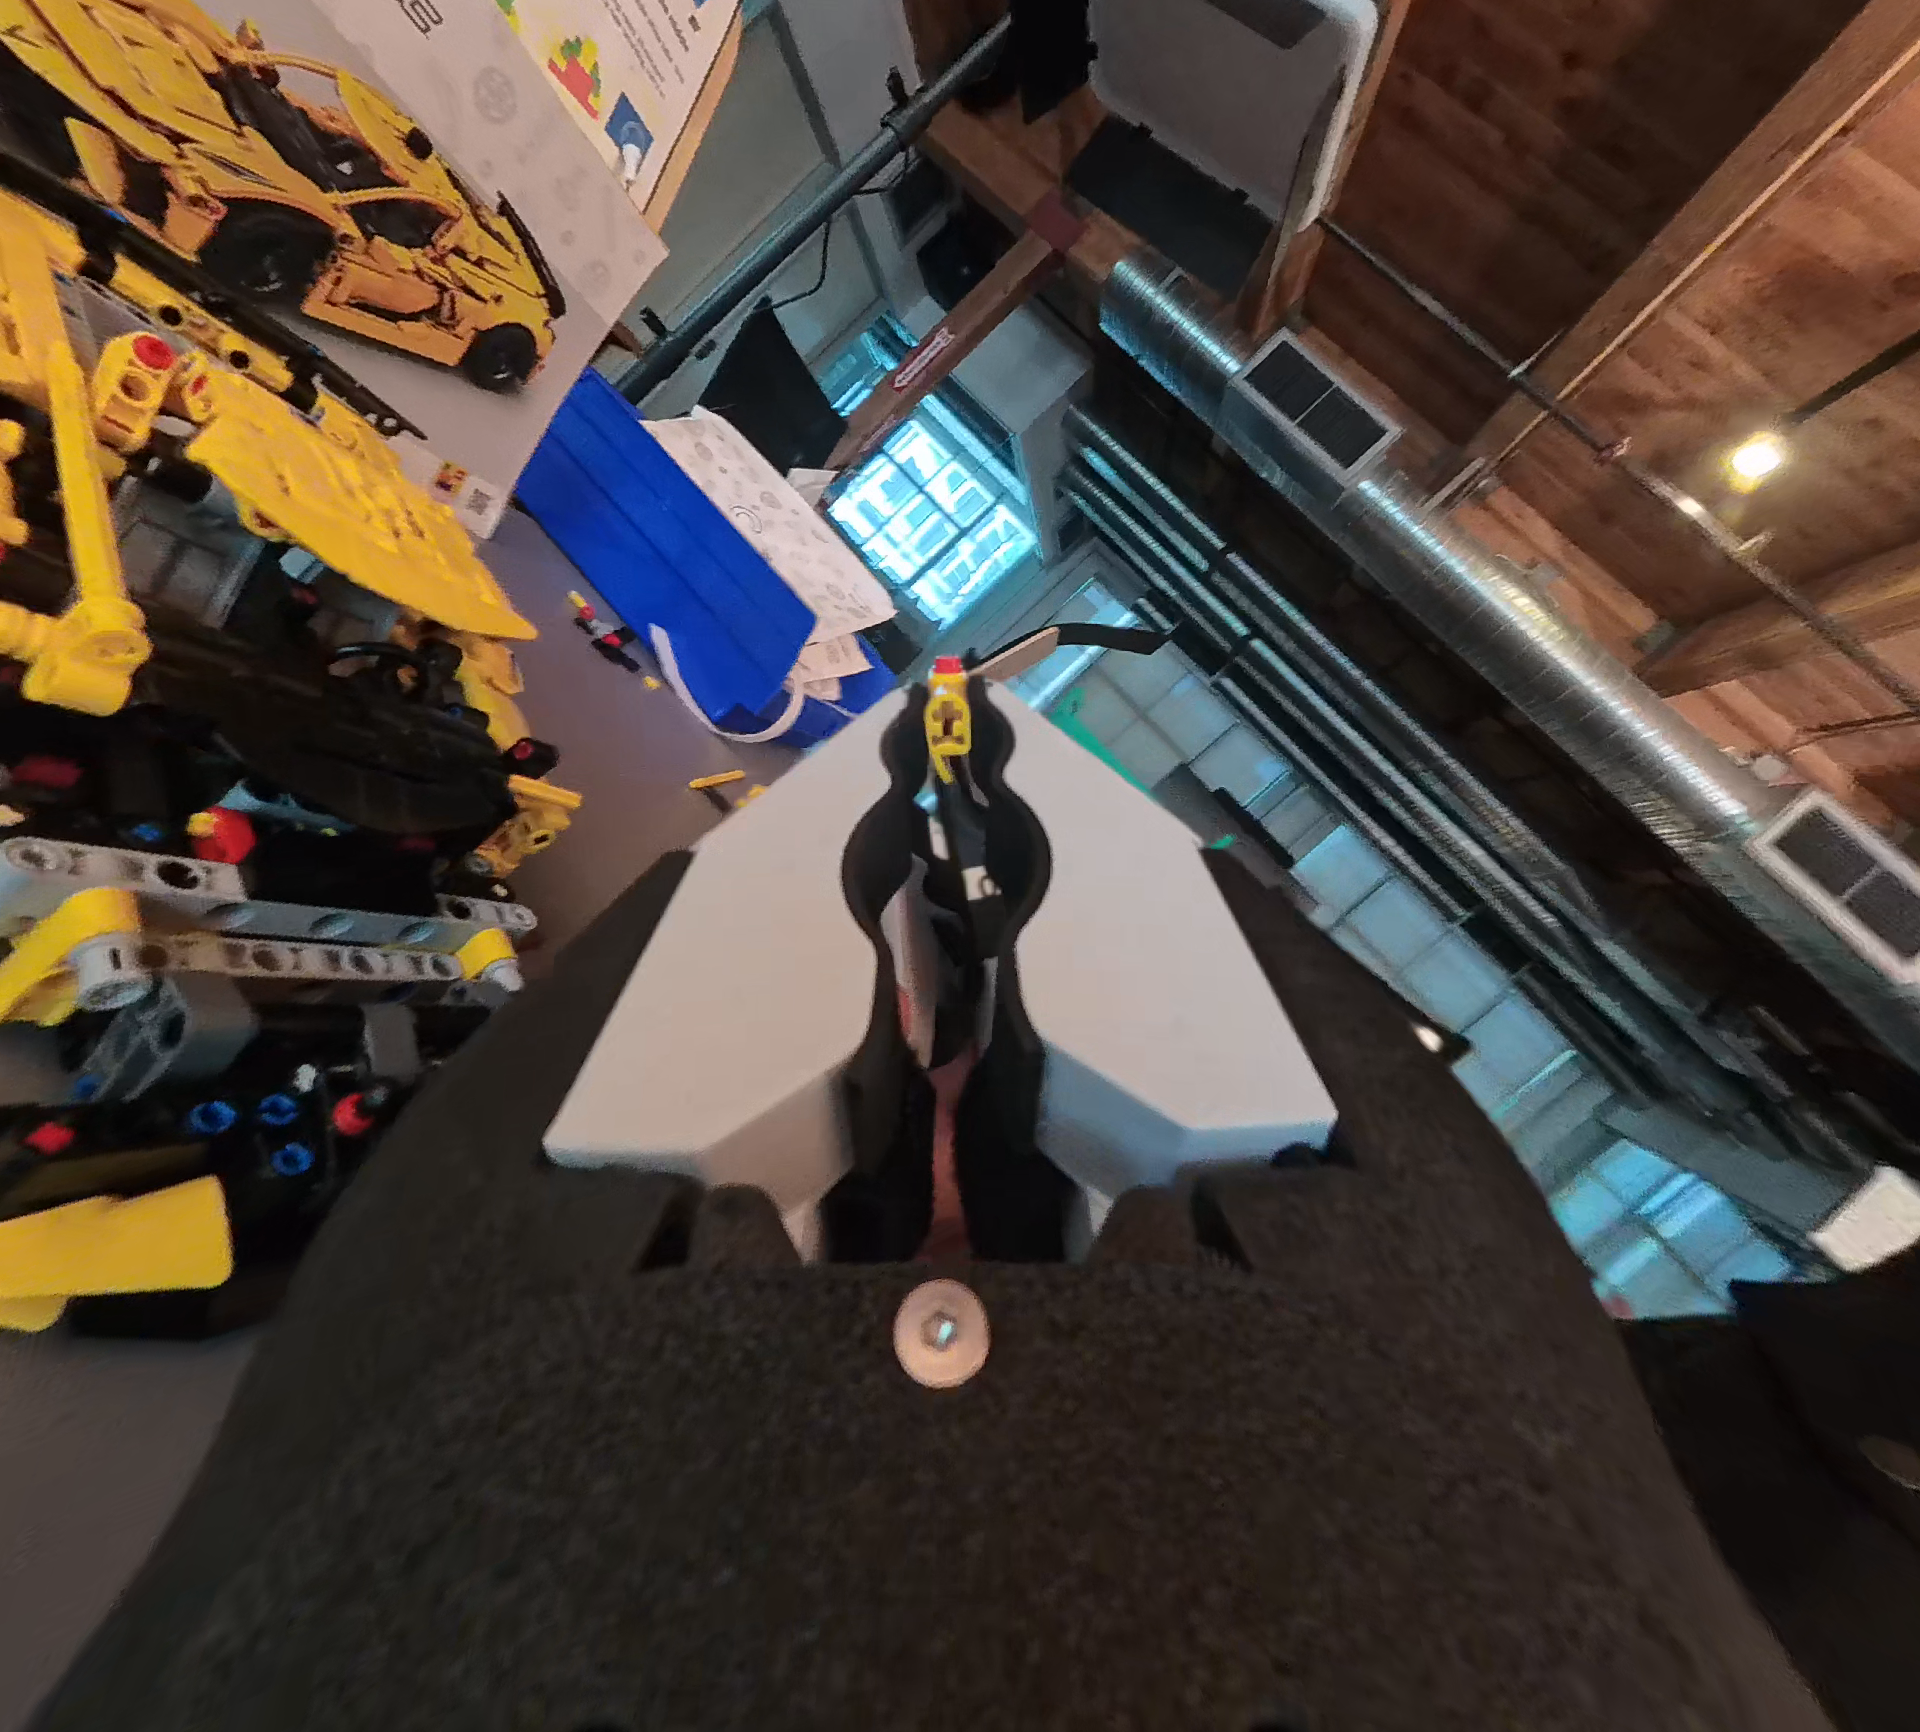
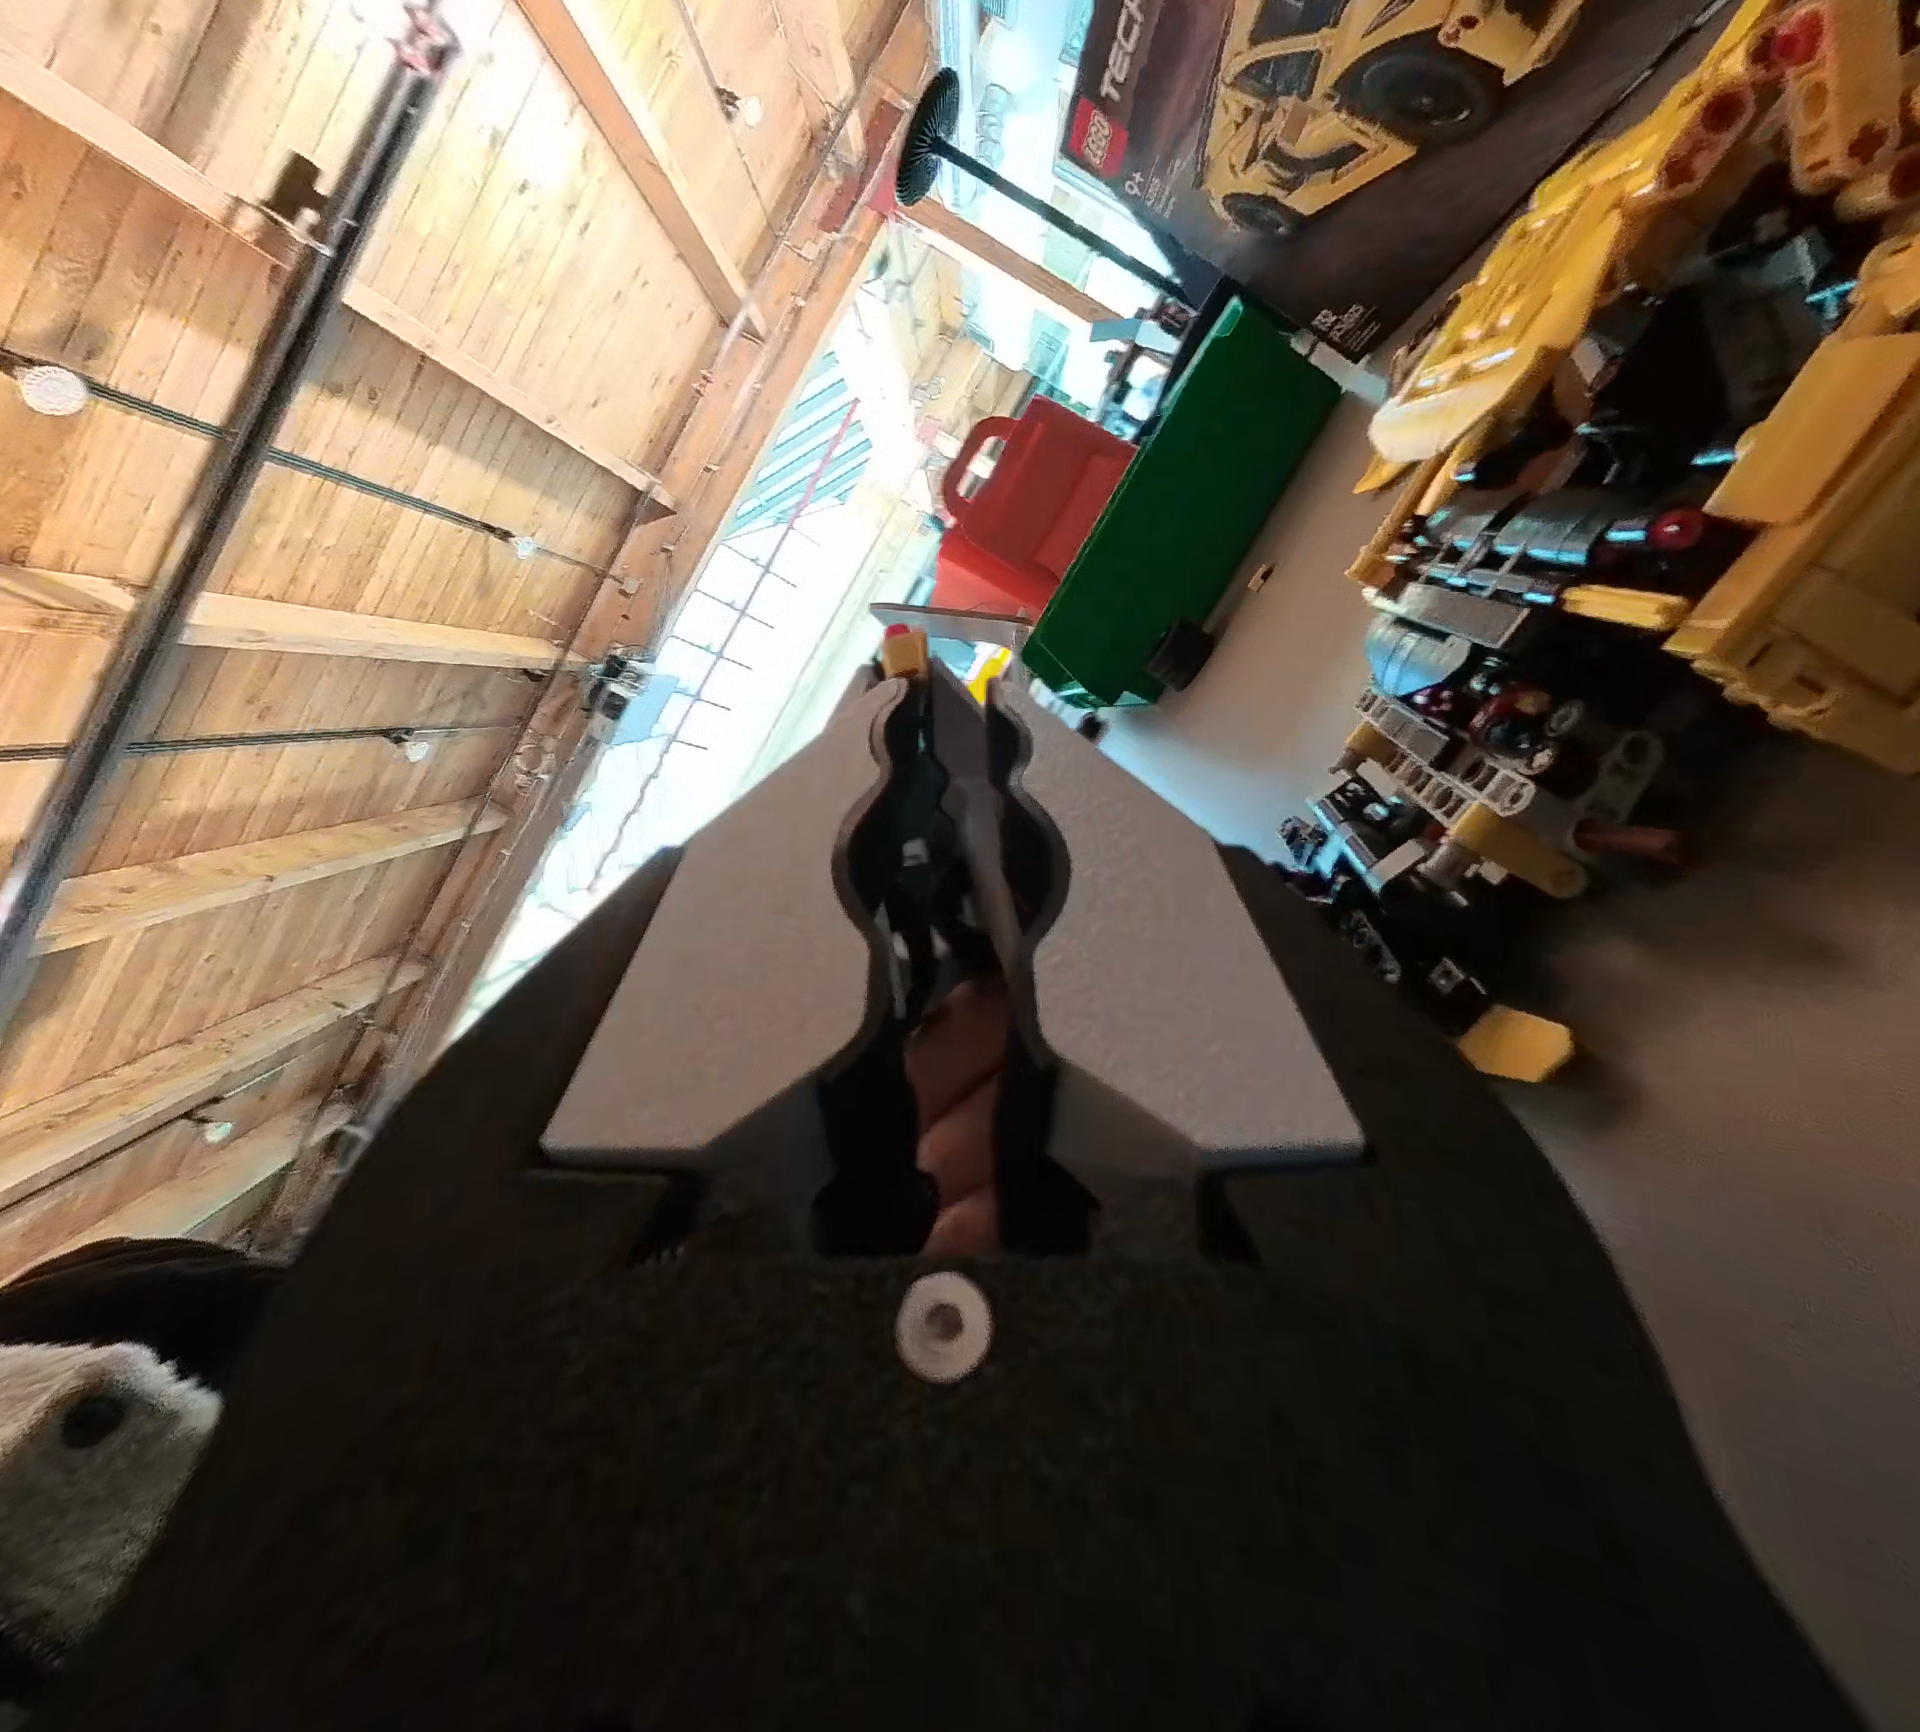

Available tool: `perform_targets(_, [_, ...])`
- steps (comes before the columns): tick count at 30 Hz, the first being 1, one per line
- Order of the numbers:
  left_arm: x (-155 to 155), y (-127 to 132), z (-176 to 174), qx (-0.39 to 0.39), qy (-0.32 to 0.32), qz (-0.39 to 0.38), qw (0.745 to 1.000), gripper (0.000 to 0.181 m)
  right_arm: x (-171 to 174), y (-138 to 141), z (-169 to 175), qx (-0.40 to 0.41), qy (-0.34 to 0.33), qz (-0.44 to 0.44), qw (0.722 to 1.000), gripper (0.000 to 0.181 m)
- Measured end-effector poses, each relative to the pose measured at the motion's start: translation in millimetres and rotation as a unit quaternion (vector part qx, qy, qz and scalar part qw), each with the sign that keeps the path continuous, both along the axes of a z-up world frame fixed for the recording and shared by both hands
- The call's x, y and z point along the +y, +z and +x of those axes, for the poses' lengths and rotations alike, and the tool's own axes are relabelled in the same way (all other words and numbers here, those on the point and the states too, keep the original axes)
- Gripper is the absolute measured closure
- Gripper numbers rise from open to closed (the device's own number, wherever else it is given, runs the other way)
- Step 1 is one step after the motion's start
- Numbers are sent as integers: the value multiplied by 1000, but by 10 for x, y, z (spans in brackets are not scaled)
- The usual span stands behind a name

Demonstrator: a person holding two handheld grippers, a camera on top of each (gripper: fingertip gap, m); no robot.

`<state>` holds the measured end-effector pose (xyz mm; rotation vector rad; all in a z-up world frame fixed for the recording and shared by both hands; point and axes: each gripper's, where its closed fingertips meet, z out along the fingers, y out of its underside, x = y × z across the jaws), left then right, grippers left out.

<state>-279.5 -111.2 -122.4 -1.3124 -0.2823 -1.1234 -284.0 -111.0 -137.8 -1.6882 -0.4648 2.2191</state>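
My left gripper [image 1: 945, 706] is shut on a small yellow piece [image 1: 943, 724] with a red pin on top, held up in the air. The tip of the other gripper [image 1: 1023, 648] shows just beyond it. In the right wrist view the same small yellow piece [image 2: 902, 652] sits at the tip of my right gripper [image 2: 954, 693], against its left finger. The right jaws stand nearly closed with a narrow gap, and I cannot tell whether they grip anything. The left gripper's pale tip [image 2: 956, 622] lies just behind. A half-built yellow and black brick car [image 1: 208, 799] [image 2: 1662, 539] stands on the table.
The car's picture box [image 1: 312, 155] [image 2: 1351, 20] stands behind the model. A blue bin [image 1: 665, 560] with a paper bag, a green bin [image 2: 1174, 519] and a red case [image 2: 1029, 498] stand at the back. Loose small parts [image 1: 608, 633] lie on the grey tabletop [image 2: 1714, 1215]. Both grippers' tips are close together, under 4 cm apart.
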Motion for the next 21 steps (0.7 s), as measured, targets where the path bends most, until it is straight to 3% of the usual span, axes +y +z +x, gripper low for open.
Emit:
perform_targets(3, [12,-28,16,74,19,-8,997,174,16,-15,18,-30,-27,68,997,176])
perform_targets(5, [-13,-35,36,132,15,-8,991,174,33,-89,42,-74,-22,120,990,161])
perform_targets(7, [-45,-25,12,214,39,3,976,174,87,-28,149,-84,-30,196,977,163])
perform_targets(11, [-153,-20,13,448,102,58,886,174,74,137,300,-77,-68,340,935,165])
perform_targets(15, [-207,12,129,527,130,98,834,174,-96,143,217,-77,-71,394,913,162])
perform_targets(21, [-238,35,219,580,158,124,789,174,-180,168,209,-55,-44,376,924,169])
